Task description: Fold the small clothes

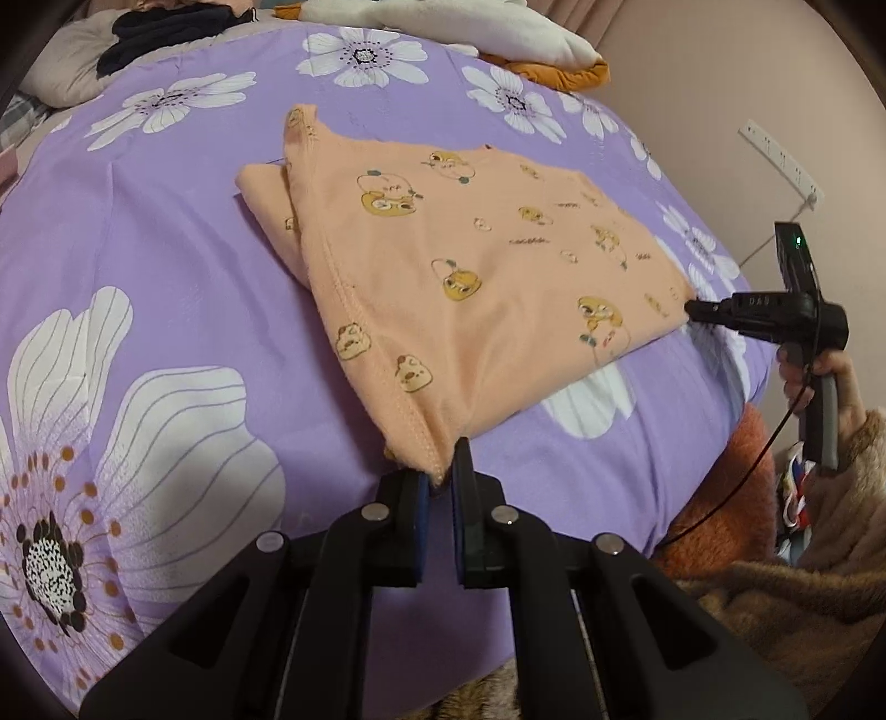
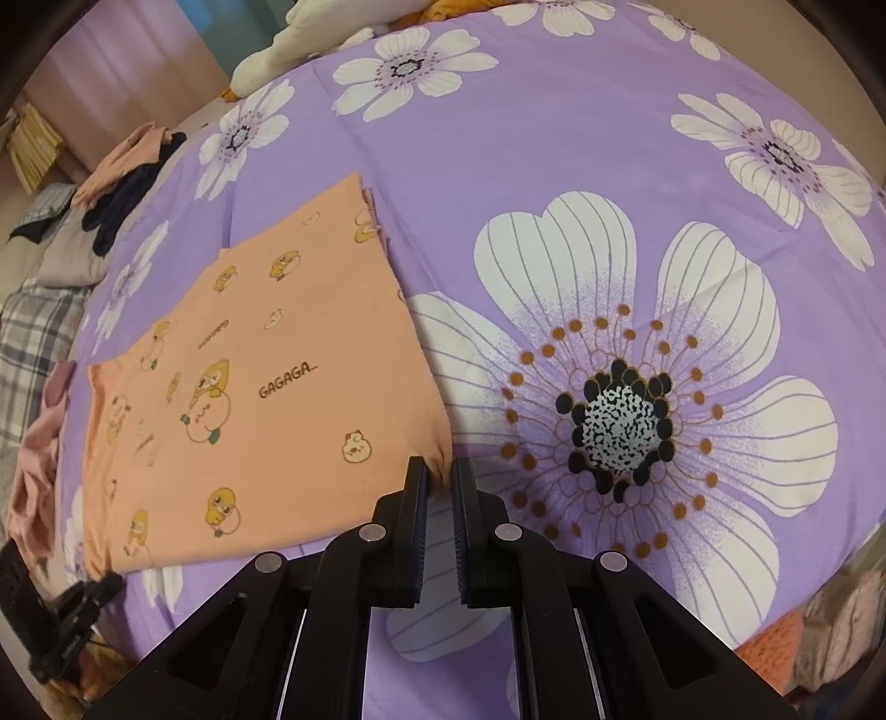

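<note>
A small peach shirt (image 1: 470,249) with yellow cartoon prints lies on the purple flowered bedspread (image 1: 166,266), partly folded over itself. My left gripper (image 1: 441,476) is shut on its near hem corner. My right gripper (image 2: 440,479) is shut on the shirt's (image 2: 266,376) other near corner. The right gripper also shows in the left wrist view (image 1: 698,310), pinching the shirt's right corner. The left gripper shows in the right wrist view (image 2: 105,584) at the shirt's lower left corner.
White and orange bedding (image 1: 498,33) lies at the far edge of the bed. Dark and peach clothes (image 2: 127,183) sit on a grey pillow (image 2: 66,255) at the far left. A wall with a power strip (image 1: 781,160) is on the right.
</note>
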